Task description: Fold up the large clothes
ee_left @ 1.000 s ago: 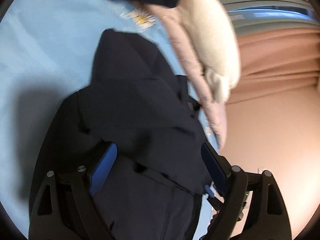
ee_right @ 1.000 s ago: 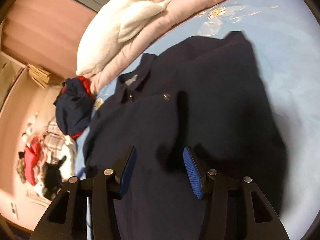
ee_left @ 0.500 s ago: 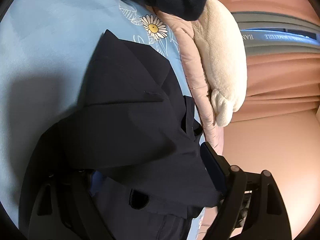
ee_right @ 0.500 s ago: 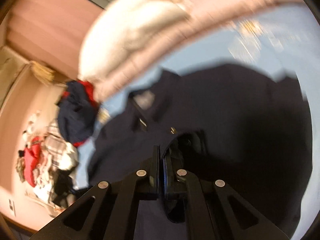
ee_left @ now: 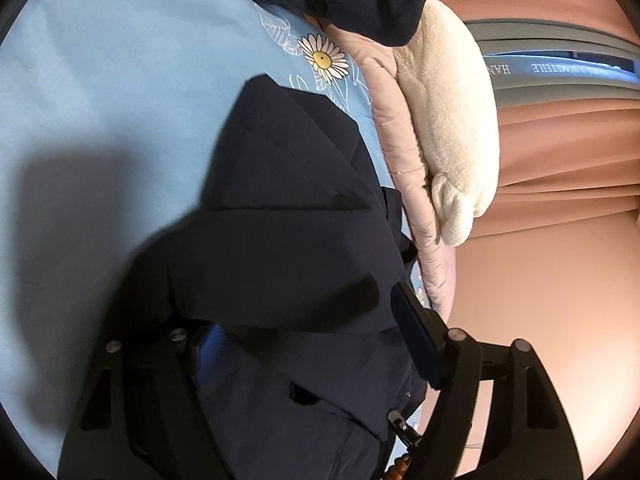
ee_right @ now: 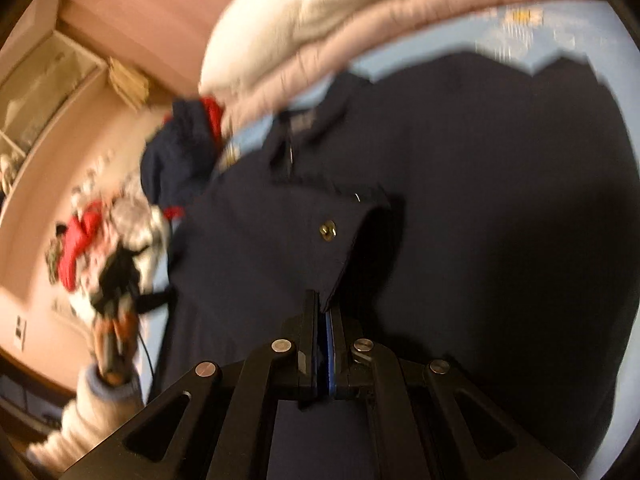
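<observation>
Right wrist view is motion-blurred; we can't read detail in the clothes pile (ee_right: 108,240) at 9 o'clock. In the left wrist view, a fold of the navy shirt (ee_left: 288,216) hides one pad of the left gripper (ee_left: 312,344). Shirt lies on the blue bedsheet (ee_left: 112,80). Left gripper jaws closing, cloth between them, not yet pinched. Right gripper (ee_right: 327,320) clamped shut on the shirt's front edge. Bare sheet at 9–11 o'clock; pink quilt (ee_left: 404,184) and cream blanket (ee_left: 452,120) at 1–3.
</observation>
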Motion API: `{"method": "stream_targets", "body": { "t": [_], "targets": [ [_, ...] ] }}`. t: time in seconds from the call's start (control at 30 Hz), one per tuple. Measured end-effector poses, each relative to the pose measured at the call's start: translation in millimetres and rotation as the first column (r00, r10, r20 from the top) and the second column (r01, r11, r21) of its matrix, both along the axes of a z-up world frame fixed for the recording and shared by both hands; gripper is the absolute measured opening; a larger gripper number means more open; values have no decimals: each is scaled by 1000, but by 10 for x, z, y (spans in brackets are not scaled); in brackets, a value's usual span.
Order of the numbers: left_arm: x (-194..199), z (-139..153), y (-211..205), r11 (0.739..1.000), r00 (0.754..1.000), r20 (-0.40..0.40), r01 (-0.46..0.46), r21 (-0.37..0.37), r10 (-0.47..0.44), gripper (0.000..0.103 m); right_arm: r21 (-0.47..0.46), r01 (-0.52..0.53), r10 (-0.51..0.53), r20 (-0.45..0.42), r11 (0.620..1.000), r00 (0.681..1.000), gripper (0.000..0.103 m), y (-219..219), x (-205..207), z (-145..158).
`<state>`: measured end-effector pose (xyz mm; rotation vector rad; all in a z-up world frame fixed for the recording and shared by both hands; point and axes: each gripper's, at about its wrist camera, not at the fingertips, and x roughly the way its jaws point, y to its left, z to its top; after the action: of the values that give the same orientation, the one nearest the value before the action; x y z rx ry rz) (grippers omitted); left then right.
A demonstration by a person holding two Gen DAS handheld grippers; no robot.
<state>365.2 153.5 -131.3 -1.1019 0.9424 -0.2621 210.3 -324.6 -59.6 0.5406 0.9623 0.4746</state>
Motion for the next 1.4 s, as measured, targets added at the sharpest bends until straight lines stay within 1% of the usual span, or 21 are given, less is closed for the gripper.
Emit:
{"method": "stream_targets", "body": {
  "t": [0.13,0.17,0.2,0.27,0.33,0.43,0.47,0.5,0.53,0.63,0.73,0.77,0.83,0.87,0.93,1.0,1.07,1.13,1.23,1.37,1.4],
  "targets": [
    [-51,-40,62,1000,1000,-23,1,-1,-1,76,-25,5,-5,-29,1000,1000,7,37,-75,10],
    [-58,-50,70,1000,1000,-28,2,3,-2,76,11,13,-12,-51,1000,999,17,26,-70,7],
    [-65,-58,81,1000,1000,-31,-1,2,1,76,64,20,-16,-63,998,998,34,2,-87,11],
    [-67,-69,99,1000,999,-31,-12,-7,12,73,105,49,-41,-73,993,997,54,17,-110,8],
    [-63,-87,108,1000,998,-47,-28,-2,28,64,135,58,-47,-82,989,996,54,100,-121,-6],
    [-74,-128,133,999,996,-72,-44,18,46,52,112,72,-59,-119,991,991,54,233,-67,-29],
    [-82,-127,138,999,996,-72,-42,19,43,51,88,77,-66,-122,993,990,44,269,-49,-27],
    [-90,-116,144,999,997,-69,-37,25,38,51,40,83,-78,-119,996,990,26,319,-26,-9],
    [-93,-104,142,999,997,-68,-29,37,31,51,6,73,-72,-118,997,990,19,322,-42,18],
    [-100,-71,119,997,998,-64,-11,77,16,49,-133,66,-78,-88,989,993,16,407,22,144],
    [-110,-68,86,994,998,-68,-4,112,12,45,-195,106,-99,47,975,994,14,375,7,389],
    [-114,-74,90,991,997,-71,-6,131,15,40,-211,103,-90,72,972,993,14,384,-10,424],
    [-111,-128,125,986,995,-91,-13,163,28,26,-244,62,-52,46,968,998,14,433,-36,345],
    [-112,-163,147,987,995,-96,-15,161,31,25,-299,33,-30,13,954,999,14,500,-57,228],
    [-134,-202,176,990,995,-95,-12,139,25,26,-342,-12,-4,-48,940,999,14,593,-76,10],
    [-181,-130,178,986,995,-104,17,166,0,31,-321,-2,-6,-24,947,1000,15,563,-119,27],
    [-238,6,166,978,994,-97,59,198,-40,64,-275,-3,-16,-69,961,997,19,457,-132,36],
    [-332,253,166,952,997,-53,66,298,-53,79,-289,18,-38,-62,957,997,25,377,-188,109],
    [-369,536,69,900,996,15,72,430,-87,79,-332,87,-81,32,939,996,27,279,-284,313],
    [-192,733,-297,813,982,68,106,573,-176,77,-347,132,-86,144,928,986,27,438,-143,507],
    [-119,746,-433,779,976,76,115,617,-204,77,-356,131,-80,154,925,985,27,511,-55,514]
  ]
}}
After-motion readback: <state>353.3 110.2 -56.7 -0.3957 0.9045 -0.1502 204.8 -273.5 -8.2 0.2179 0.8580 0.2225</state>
